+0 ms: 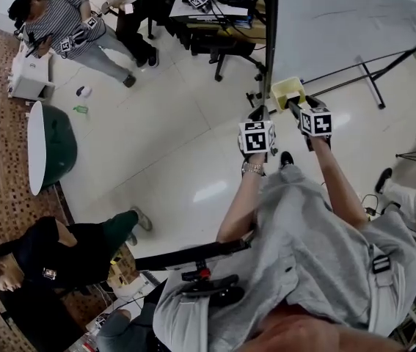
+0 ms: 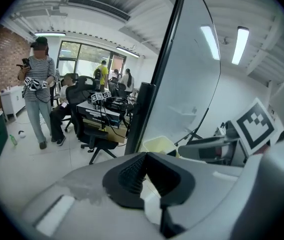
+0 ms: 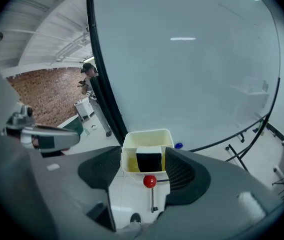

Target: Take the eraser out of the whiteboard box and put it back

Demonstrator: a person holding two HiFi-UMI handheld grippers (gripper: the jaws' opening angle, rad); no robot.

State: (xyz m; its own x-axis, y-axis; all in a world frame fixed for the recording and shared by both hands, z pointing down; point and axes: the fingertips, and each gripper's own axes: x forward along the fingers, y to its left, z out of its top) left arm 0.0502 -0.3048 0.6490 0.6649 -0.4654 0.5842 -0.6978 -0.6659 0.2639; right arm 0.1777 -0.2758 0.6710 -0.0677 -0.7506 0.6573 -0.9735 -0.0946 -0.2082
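A pale yellow box hangs at the lower edge of the whiteboard. In the right gripper view the box holds the eraser, a black block with a white top, standing upright inside. My right gripper is open just in front of the box, its jaws flanking it, and nothing is between them. A red ball on a thin rod sits in the gap below. My left gripper is shut and empty, held left of the box. Both grippers show side by side in the head view.
The whiteboard stand's legs spread over the glossy floor at right. An office chair and a cluttered desk stand behind the board's edge. Two people are at the far left, another sits near a round table.
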